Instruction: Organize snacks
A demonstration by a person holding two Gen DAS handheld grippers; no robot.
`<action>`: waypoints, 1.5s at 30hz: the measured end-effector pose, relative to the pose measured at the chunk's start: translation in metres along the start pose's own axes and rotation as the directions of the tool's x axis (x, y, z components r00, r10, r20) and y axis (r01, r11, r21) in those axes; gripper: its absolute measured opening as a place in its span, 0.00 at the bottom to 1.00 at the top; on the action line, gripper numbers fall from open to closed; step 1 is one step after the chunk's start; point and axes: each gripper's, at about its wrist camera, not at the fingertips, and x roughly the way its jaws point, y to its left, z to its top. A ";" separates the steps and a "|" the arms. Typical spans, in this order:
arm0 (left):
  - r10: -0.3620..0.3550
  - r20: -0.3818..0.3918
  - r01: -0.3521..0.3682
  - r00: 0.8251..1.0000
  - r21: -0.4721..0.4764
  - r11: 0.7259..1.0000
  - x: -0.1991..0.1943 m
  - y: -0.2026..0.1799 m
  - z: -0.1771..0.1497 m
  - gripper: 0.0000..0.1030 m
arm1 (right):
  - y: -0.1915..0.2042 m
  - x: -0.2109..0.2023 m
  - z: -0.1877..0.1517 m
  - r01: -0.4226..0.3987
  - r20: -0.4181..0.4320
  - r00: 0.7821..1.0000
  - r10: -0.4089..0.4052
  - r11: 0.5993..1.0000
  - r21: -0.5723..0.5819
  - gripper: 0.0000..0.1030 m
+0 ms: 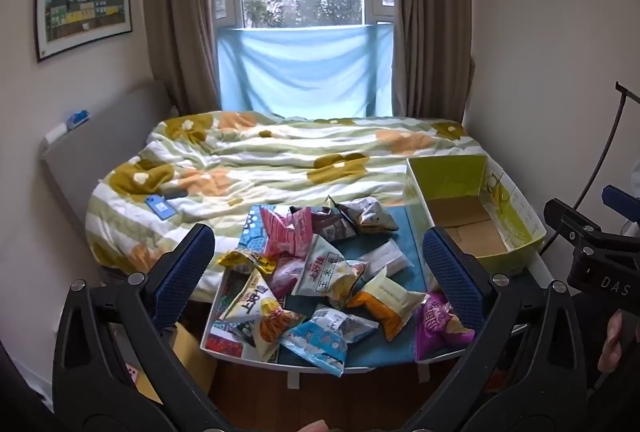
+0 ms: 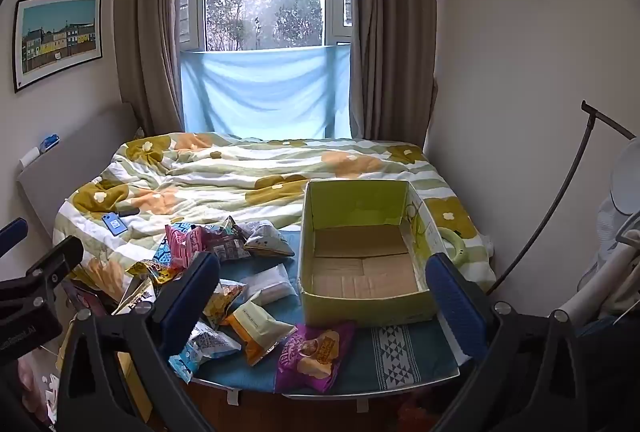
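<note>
Several snack bags lie in a heap on a small blue-covered table [image 1: 400,346] at the foot of the bed. Among them are a purple bag [image 1: 434,328] [image 2: 314,356], an orange and cream bag [image 1: 384,302] [image 2: 256,330], a blue and white bag [image 1: 324,338] and a pink bag [image 1: 286,232]. An empty yellow-green cardboard box [image 1: 476,216] [image 2: 364,252] stands on the table's right side. My left gripper [image 1: 318,274] is open, above the heap and holding nothing. My right gripper [image 2: 322,298] is open and empty, hovering before the box and the purple bag.
A bed with a flowered duvet [image 2: 240,171] lies behind the table, with a blue phone [image 2: 114,224] on it. A window with curtains is at the back. A dark stand pole [image 2: 560,191] and a fan are at the right. Wooden floor lies below the table's front edge.
</note>
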 end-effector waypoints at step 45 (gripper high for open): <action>0.003 0.006 -0.003 1.000 -0.003 1.000 0.009 0.006 0.005 1.00 | 0.003 0.016 -0.005 -0.014 -0.003 1.000 0.014 1.000 0.002 1.00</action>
